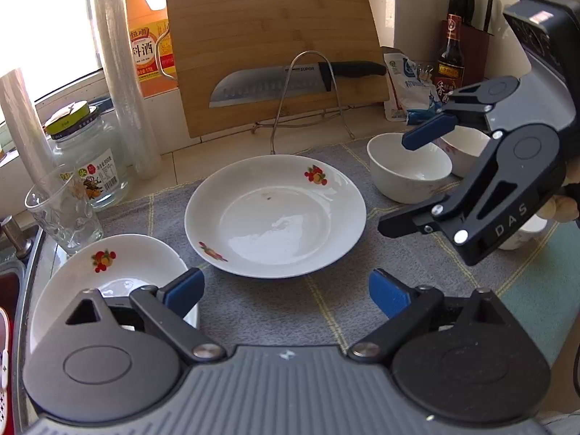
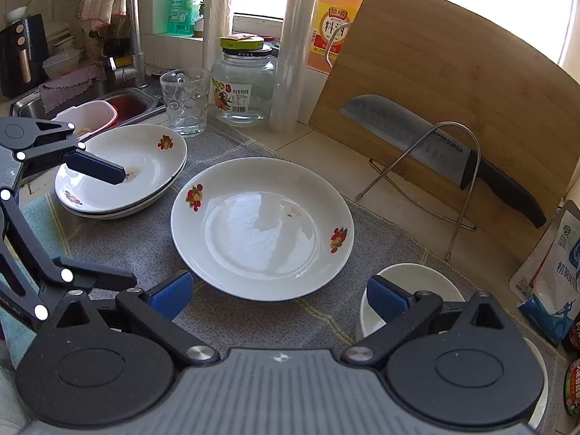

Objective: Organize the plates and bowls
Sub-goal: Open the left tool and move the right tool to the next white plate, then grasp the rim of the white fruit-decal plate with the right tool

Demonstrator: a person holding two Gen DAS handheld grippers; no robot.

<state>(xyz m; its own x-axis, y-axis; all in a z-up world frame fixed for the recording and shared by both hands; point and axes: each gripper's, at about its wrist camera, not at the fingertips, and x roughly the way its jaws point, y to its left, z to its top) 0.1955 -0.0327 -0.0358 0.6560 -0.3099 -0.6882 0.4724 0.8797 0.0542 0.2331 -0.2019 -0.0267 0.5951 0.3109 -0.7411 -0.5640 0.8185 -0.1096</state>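
A white plate with fruit prints (image 1: pixel 275 217) lies alone in the middle of the grey cloth (image 1: pixel 253 311); it also shows in the right wrist view (image 2: pixel 261 228). A stack of like plates (image 2: pixel 121 170) sits at the left (image 1: pixel 108 275). A white bowl (image 1: pixel 409 170) stands at the right, with another bowl (image 1: pixel 465 148) behind it. My left gripper (image 1: pixel 284 293) is open and empty, just short of the middle plate. My right gripper (image 2: pixel 279 295) is open and empty, near the plate's front rim, its right finger over the bowl (image 2: pixel 409 290).
A wooden cutting board (image 1: pixel 275 50) leans at the back with a knife (image 1: pixel 297 79) on a wire rack. A glass (image 1: pixel 63 210), a jar (image 1: pixel 87 159), film rolls and a yellow jug (image 1: pixel 148 36) stand at the left. Bottles and pouches are at the right. The sink (image 2: pixel 90 105) lies far left.
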